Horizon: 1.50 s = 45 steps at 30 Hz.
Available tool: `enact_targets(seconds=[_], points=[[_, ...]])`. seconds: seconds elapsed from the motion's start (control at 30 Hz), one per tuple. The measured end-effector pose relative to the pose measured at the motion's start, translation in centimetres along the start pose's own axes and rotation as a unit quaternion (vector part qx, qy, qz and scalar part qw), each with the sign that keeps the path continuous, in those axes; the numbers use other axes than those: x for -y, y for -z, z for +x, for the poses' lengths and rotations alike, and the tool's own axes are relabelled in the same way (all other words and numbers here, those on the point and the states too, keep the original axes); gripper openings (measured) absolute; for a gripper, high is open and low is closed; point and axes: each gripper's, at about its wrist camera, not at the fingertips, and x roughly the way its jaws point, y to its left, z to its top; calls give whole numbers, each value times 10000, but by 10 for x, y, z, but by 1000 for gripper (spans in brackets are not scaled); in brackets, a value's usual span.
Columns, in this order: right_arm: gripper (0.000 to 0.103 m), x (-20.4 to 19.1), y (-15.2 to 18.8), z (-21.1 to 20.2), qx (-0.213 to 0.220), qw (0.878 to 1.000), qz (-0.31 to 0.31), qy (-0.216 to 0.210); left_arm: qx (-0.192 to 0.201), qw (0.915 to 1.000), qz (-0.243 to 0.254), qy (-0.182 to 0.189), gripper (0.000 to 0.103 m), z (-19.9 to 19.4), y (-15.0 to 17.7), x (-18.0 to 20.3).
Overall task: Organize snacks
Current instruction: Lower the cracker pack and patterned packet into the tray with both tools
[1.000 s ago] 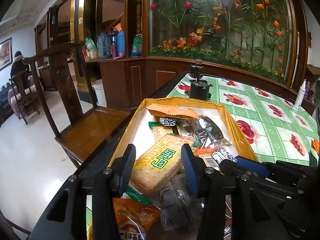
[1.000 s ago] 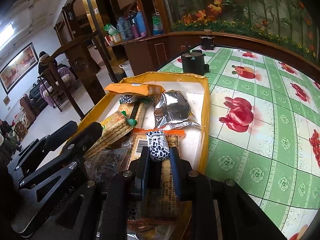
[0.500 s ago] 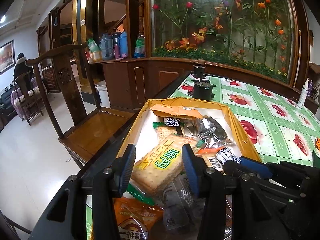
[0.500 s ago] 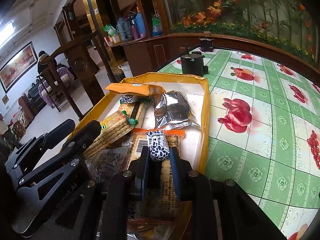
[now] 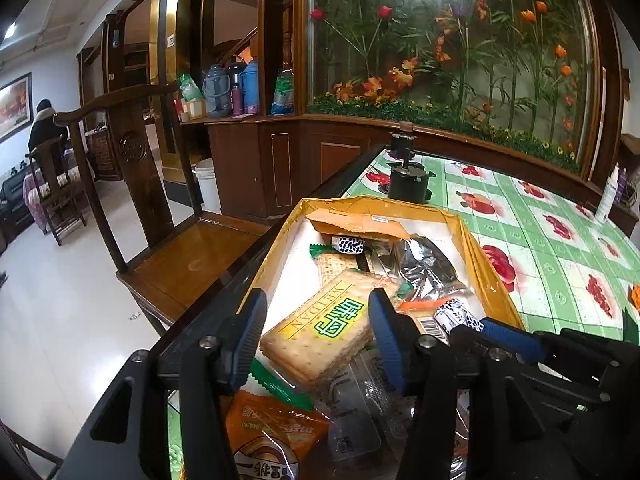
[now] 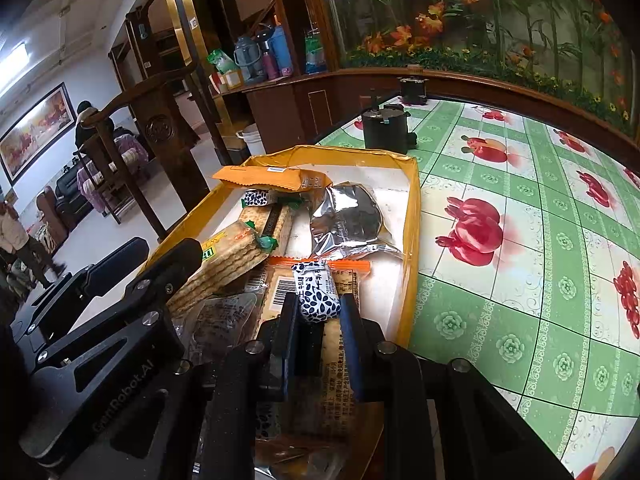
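Lying heaped in a shallow yellow tray (image 5: 496, 292), the snacks fill its near end and thin out toward the far wall. Topmost is a cracker pack (image 5: 324, 328) with green lettering, tilted across the pile between the fingers of the left tool (image 5: 318, 334); those jaws are opening, and neither pad presses the pack. Beneath it lie a second cracker pack (image 5: 336, 266), a clear wrapper (image 5: 360, 404) and an orange packet (image 5: 272, 436) at the near edge.

The right tool (image 6: 320, 312) is clenched on a small candy in a white wrapper with dark blue spots (image 6: 316, 292), held just above a barcoded packet (image 6: 288, 288) with an orange strip. A like spotted candy (image 6: 256, 199) rests farther back, beside a flat orange pouch (image 6: 272, 178) near the far wall. A crumpled silver foil bag (image 6: 348, 220) lies right of centre on the tray's white floor.

The tray sits at the left edge of a tabletop (image 6: 520, 264) covered in green-and-white fruit-print cloth. Beyond the tray stands a black cylindrical object (image 6: 384, 130). A wooden chair (image 5: 160, 240) stands beside the tabletop.
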Motion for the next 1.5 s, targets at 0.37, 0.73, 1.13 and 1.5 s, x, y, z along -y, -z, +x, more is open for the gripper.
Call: enact_targets(seconds=[0.37, 0.73, 1.13, 1.5], points=[[23, -2, 0, -2, 7, 10000, 4, -19, 38, 10000, -77, -17, 62, -1, 0, -7], [23, -6, 2, -6, 18, 10000, -43, -35, 112, 9999, -110, -40, 70, -5, -2, -11], [23, -7, 3, -7, 20, 10000, -68, -45, 135, 9998, -117, -37, 76, -7, -2, -9], [24, -9, 4, -8, 13, 9999, -119, -82, 180, 9997, -131, -31, 82, -10, -6, -6]])
